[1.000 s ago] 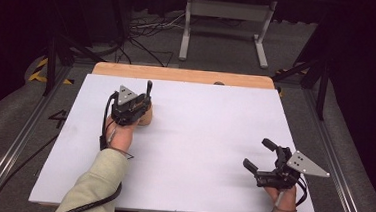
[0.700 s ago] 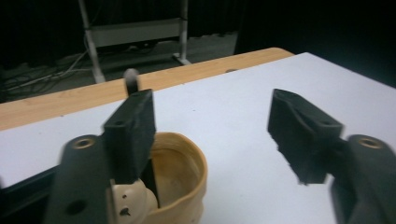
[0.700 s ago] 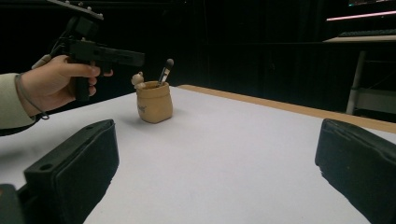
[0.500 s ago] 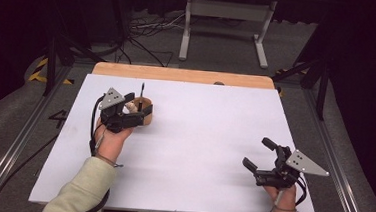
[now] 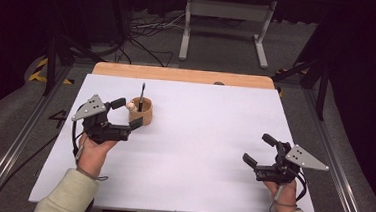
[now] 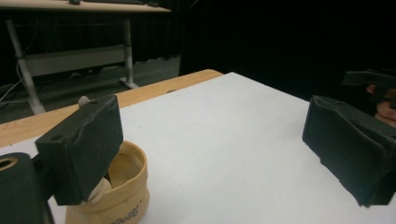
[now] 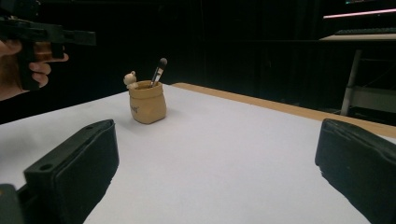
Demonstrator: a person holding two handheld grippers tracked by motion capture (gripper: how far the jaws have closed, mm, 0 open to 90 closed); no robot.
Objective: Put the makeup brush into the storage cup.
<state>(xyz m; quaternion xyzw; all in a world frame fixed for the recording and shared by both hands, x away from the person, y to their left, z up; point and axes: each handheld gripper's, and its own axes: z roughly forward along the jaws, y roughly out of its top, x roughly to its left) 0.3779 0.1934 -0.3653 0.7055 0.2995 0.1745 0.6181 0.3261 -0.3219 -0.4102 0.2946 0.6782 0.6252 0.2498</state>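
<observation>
A small tan sack-shaped pot (image 5: 142,114) stands on the white table top (image 5: 199,137), left of centre and towards the back. A dark brush (image 5: 141,90) stands upright in it, and a small cream figure (image 5: 131,105) peeks over its rim. My left gripper (image 5: 128,113) is open just left of the pot, one jaw on each side of its near-left edge, holding nothing. In the left gripper view the pot (image 6: 122,195) sits by the left jaw. My right gripper (image 5: 259,150) rests open at the front right, far from the pot (image 7: 147,106).
A wooden strip (image 5: 183,75) runs along the table's far edge. Behind it are a metal stand (image 5: 227,11) and cables on the floor. Metal rails flank both sides of the table. The left hand and its gripper (image 7: 42,30) appear at the upper left of the right gripper view.
The left gripper has drawn back from above the pot towards the left and opened. The brush it carried now stands in the pot. The right gripper has stayed still.
</observation>
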